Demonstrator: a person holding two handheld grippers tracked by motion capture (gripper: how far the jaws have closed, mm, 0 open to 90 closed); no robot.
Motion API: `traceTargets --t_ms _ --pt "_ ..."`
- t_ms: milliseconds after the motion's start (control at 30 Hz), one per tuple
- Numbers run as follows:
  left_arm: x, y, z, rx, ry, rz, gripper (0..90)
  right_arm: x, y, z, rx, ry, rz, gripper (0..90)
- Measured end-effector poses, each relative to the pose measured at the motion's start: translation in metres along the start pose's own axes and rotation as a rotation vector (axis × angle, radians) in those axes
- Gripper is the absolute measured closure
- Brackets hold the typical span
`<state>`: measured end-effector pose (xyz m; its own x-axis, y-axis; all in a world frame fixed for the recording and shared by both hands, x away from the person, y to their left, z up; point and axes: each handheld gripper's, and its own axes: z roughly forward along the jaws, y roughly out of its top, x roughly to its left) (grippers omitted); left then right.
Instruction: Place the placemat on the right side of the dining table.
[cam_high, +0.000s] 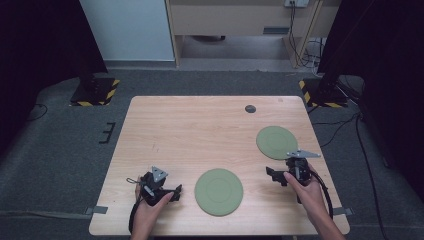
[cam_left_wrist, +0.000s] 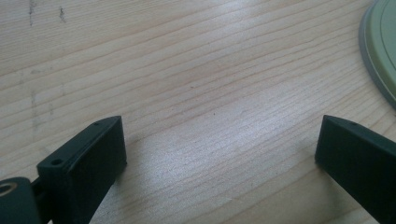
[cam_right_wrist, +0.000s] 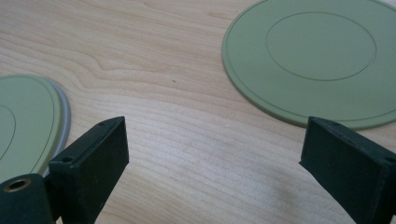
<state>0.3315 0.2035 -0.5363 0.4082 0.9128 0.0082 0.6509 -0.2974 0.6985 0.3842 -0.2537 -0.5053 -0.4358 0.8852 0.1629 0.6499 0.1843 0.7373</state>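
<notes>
Two flat round green plates lie on the wooden table (cam_high: 190, 125). One plate (cam_high: 218, 191) sits near the front edge, the other (cam_high: 276, 142) farther back on the right. My left gripper (cam_high: 174, 193) rests low at the front left, jaws wide open over bare wood (cam_left_wrist: 219, 154), with the near plate's rim (cam_left_wrist: 380, 56) just to its right. My right gripper (cam_high: 273, 175) stands open between the two plates. In the right gripper view (cam_right_wrist: 212, 158) the far plate (cam_right_wrist: 322, 56) lies ahead and the near plate (cam_right_wrist: 23, 126) is at the left edge. Nothing sits between either pair of jaws.
A small dark round disc (cam_high: 250, 108) lies near the table's back edge. Grey carpet surrounds the table, with two stand bases marked in yellow and black (cam_high: 95, 91) (cam_high: 320, 92) behind it. Cables (cam_high: 350, 125) trail on the floor at the right.
</notes>
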Motion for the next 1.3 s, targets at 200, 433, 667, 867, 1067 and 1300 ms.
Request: traceTargets --t_ms 200,433,667,867,1067,1300 --pt "0.0 0.0 0.0 0.0 0.0 0.0 1.3 0.003 -0.006 0.001 0.007 0.008 -0.007 7.8" --pt "-0.001 0.0 0.0 0.0 0.0 0.001 1.3 0.01 -0.009 0.002 0.016 0.016 -0.026 7.8" --pt "-0.001 0.0 0.0 0.0 -0.001 0.001 1.3 0.017 -0.011 0.008 0.034 0.028 -0.043 7.9" --pt "-0.001 0.0 0.0 0.0 -0.002 0.001 1.2 0.022 -0.013 0.018 0.038 0.018 -0.047 7.9" --pt "-0.001 0.0 0.0 0.0 -0.002 0.002 1.2 0.029 -0.018 0.031 0.06 -0.028 -0.082 8.0" --pt "-0.001 0.0 0.0 0.0 -0.004 0.003 1.2 0.035 -0.02 0.038 0.045 -0.083 -0.144 6.7"
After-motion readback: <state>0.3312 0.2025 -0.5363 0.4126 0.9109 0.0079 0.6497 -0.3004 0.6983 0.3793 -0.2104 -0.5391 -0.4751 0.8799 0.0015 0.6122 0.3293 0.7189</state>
